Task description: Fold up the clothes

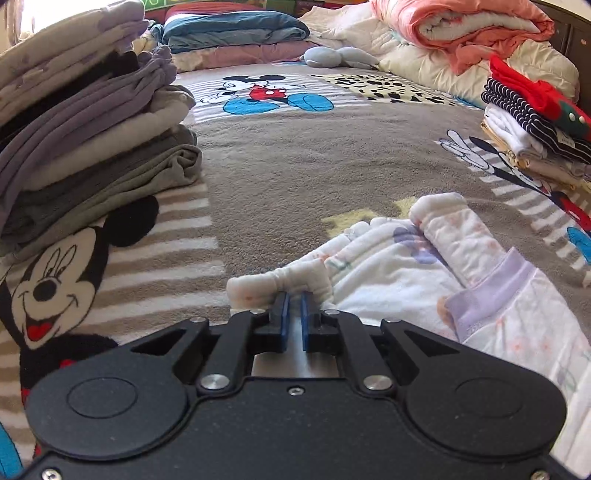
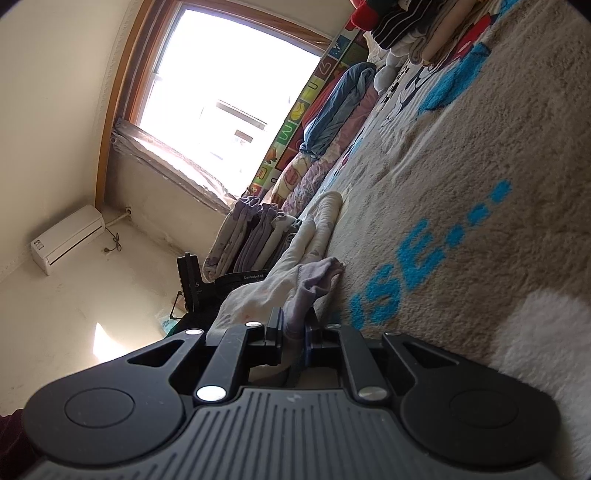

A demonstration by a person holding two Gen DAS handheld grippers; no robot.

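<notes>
A small white printed garment (image 1: 406, 266) with lilac cuffs lies partly folded on the cartoon-print blanket (image 1: 295, 155). My left gripper (image 1: 294, 301) is shut on the ribbed white hem at the garment's near left corner. In the right wrist view, which is rolled onto its side, the same garment (image 2: 295, 258) stretches away along the blanket. My right gripper (image 2: 294, 326) is shut on its lilac-trimmed end (image 2: 314, 284). The left gripper's black body (image 2: 207, 284) shows beyond the cloth.
A tall stack of folded grey and purple clothes (image 1: 85, 129) stands at the left. A second folded stack (image 1: 535, 122) topped with red sits at the right. Bedding, a grey soft toy (image 1: 332, 57) and a pink quilt (image 1: 461, 33) line the far side.
</notes>
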